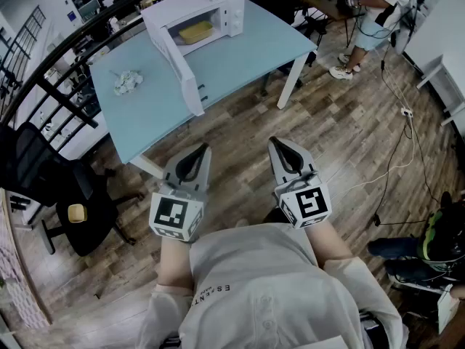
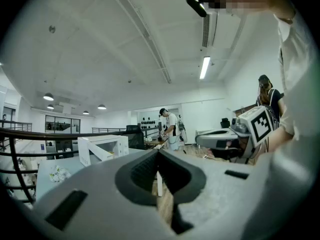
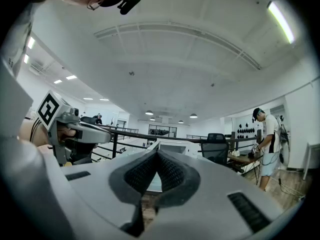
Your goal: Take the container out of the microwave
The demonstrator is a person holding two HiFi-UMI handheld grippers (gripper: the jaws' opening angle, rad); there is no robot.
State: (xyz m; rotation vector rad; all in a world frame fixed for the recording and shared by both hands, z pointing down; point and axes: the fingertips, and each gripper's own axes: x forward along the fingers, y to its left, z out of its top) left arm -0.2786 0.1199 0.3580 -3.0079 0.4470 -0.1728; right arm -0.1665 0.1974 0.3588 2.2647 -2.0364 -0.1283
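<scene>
Nearest, at 6 o'clock by the torso: left gripper [image 1: 204,150] and right gripper [image 1: 275,144], both clenched tight on nothing, well apart from the table [image 1: 247,57]. Best done by walking up first, spreading one claw before entering the cavity, and steering past the open door [image 1: 178,67]. Farther, at 11 o'clock: white microwave [image 1: 218,6]. Inside, on its floor: the container [image 1: 195,31], yellow, low and shallow, probably light.
</scene>
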